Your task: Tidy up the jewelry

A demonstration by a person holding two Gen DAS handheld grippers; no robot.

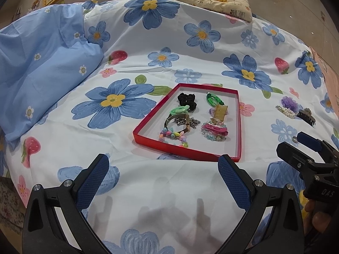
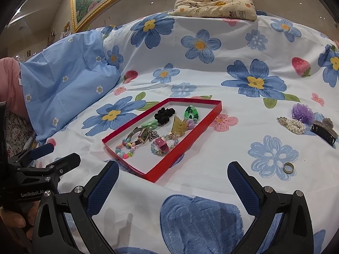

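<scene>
Jewelry is split between two places on the bed: most pieces already lie in the shallow red tray (image 2: 191, 134), while four remain on the floral bedsheet (image 2: 211, 80) to its right. These are a small metal ring (image 2: 288, 167), a pearl bracelet (image 2: 293, 124), a dark claw clip (image 2: 325, 131) and a purple fabric flower (image 2: 302, 111).

The ring lies nearest the right gripper (image 2: 172, 185), whose jaws stand spread wide and empty. It looks light, hard and probably slick; lying flat on soft fabric, it would likely be best pinched across its outer rim, pressing slightly into the sheet. The bracelet should be limp and will drape, so taking it at mid-strand seems safest. The clip is stiff and offers its arched back.

The left gripper (image 1: 163, 178) hovers before the tray's near edge, jaws likewise spread, holding nothing.

The bedsheet is soft and gently wrinkled, with a blue pillow (image 2: 70, 74) at left and a folded patterned pad (image 2: 216, 5) beyond. A gilt-framed picture (image 2: 95, 2) hangs on the wall.
</scene>
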